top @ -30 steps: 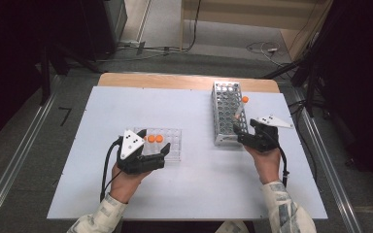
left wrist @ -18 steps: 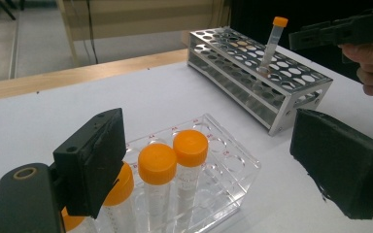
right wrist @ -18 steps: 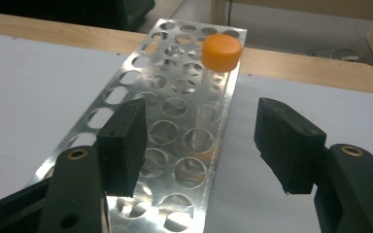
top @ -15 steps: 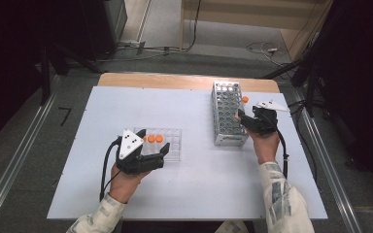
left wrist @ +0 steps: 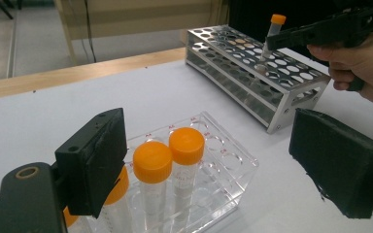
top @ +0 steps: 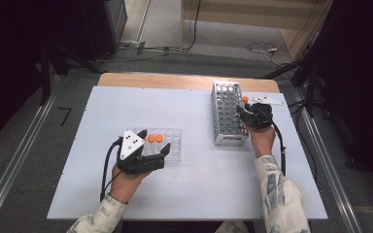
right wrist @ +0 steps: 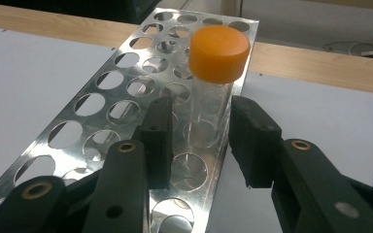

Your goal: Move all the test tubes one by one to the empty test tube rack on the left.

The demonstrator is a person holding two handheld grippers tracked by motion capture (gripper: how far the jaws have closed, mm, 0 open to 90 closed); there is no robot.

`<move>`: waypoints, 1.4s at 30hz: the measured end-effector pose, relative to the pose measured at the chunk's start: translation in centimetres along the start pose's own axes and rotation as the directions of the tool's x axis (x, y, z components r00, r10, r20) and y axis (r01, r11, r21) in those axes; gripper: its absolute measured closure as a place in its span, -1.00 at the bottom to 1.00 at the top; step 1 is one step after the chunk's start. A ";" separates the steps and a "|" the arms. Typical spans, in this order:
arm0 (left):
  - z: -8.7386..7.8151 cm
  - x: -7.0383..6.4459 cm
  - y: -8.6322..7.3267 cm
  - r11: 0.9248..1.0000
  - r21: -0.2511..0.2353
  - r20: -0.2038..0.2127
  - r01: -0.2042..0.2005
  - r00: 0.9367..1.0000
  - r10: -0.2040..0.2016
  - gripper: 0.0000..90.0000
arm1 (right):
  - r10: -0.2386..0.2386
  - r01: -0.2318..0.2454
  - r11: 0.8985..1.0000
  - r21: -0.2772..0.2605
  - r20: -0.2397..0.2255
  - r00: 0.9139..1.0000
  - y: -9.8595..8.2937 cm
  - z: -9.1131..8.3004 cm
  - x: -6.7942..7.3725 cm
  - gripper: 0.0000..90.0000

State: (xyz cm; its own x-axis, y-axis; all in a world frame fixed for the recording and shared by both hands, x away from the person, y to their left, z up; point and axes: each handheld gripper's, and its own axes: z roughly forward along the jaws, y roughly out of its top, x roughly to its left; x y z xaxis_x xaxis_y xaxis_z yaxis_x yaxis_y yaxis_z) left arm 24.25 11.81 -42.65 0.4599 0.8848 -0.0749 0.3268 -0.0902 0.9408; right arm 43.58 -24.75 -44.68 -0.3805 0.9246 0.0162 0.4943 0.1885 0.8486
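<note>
The metal tube rack (top: pixel 228 113) stands on the white table (top: pixel 184 194); since a second ago the right gripper (right wrist: pixel 201 138) has moved farther along it. Its jaws flank an orange-capped tube (right wrist: pixel 213 87) in a rack hole, slightly apart; grip unclear. The left gripper (left wrist: pixel 213 160) gapes wide beside the clear plastic rack (left wrist: pixel 233 167), whose red markings are unreadable.

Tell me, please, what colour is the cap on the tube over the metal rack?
Orange cap; clearest in the right gripper view.

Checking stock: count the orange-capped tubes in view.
4: three orange-capped clear plastic tubes stand in the clear plastic rack; one sits between the right gripper jaws at the perforated metal rack.
</note>
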 end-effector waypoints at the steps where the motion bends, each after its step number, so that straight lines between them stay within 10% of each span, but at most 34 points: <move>1: 0.0 0.0 0.0 1.000 0.002 0.002 -0.001 1.000 0.001 -0.67 | 0.004 -0.004 1.000 0.002 -0.001 1.000 0.0 0.1 0.0 0.31; 15: 0.1 0.0 -0.2 1.000 0.004 0.001 0.000 1.000 0.000 -0.66 | 0.020 -0.020 1.000 -0.009 -0.018 1.000 0.2 0.5 -0.4 0.58; 42: 0.2 -0.1 -0.1 1.000 0.007 -0.004 0.003 1.000 -0.003 -0.71 | -0.021 0.019 0.992 -0.124 -0.020 1.000 4.2 -5.0 -0.1 0.58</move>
State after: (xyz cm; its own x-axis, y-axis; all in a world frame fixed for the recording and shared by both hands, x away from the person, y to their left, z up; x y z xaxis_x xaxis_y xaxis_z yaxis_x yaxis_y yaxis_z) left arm 24.31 11.67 -42.83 0.4559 0.8867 -0.0768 0.3339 -0.0904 0.9383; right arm 41.79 -25.75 -38.50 -0.4064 0.9137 0.0087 0.3861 0.1630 0.9080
